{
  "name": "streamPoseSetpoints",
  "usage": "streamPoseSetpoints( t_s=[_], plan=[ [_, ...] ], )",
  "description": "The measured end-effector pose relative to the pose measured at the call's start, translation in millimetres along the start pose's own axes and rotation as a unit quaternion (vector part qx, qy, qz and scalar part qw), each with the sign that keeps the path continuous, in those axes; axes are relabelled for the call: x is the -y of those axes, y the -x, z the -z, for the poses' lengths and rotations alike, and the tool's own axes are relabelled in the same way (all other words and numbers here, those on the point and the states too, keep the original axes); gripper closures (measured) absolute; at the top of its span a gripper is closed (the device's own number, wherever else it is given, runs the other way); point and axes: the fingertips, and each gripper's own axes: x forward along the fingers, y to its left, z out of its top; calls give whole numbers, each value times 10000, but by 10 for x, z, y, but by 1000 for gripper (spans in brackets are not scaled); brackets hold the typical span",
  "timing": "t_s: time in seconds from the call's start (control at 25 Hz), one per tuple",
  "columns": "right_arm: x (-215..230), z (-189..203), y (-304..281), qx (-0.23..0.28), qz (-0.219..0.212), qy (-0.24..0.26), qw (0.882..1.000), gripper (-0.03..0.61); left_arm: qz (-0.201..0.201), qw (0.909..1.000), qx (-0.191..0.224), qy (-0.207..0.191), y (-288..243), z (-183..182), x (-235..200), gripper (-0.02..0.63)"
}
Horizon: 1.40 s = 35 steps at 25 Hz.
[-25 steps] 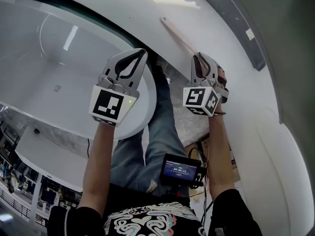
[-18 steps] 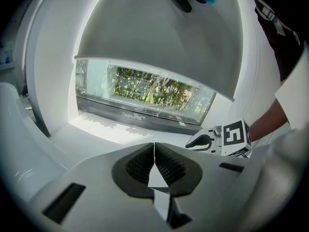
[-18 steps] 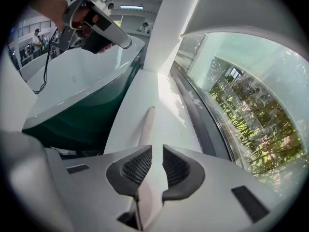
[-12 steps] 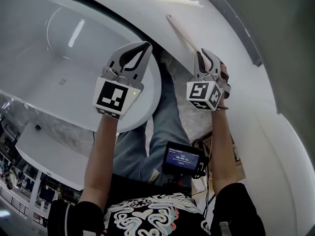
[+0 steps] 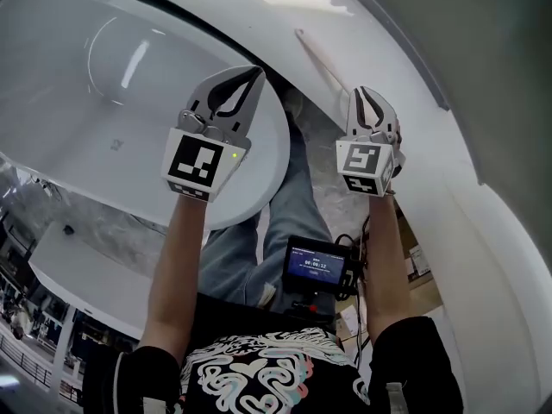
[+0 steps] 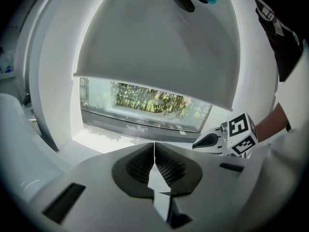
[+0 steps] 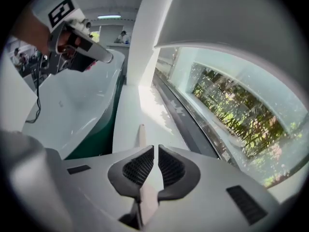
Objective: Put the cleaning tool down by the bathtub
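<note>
Pale, slim cleaning tool point(image 5: 321, 61) handle, clamped in right gripper point(image 5: 363, 93) between jaws closed to a narrow slit. Slants forward over white ledge point(image 5: 259, 11) running beside bathtub point(image 5: 78, 128); contact with ledge not clear. Left gripper point(image 5: 253, 73) pressed closed on nothing, held above the tub's rim. Black square markers on both cubes. Lit digits on chest screen point(image 5: 316, 265), too small to read.
</note>
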Motion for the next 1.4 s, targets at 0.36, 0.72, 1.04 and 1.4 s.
streamPoseSetpoints(
  t_s=[0.36, 0.72, 1.04, 1.4],
  plan=[
    [104, -648, 522, 510, 62, -700, 9962, 545, -157, 9994, 287, -68, 363, -368, -115, 597],
    [320, -1275, 1224, 1133, 308, -1257, 9851, 551, -414, 9954, 826, -257, 891, -994, -158, 597],
    [425, -1649, 1916, 1550, 577, -1525, 9744, 551, -464, 9921, 995, -601, 1413, -1488, -54, 597],
    [498, -1781, 2702, 2046, 932, -1772, 9581, 551, -542, 9850, 1346, -933, 1926, -1868, 284, 597]
  ],
)
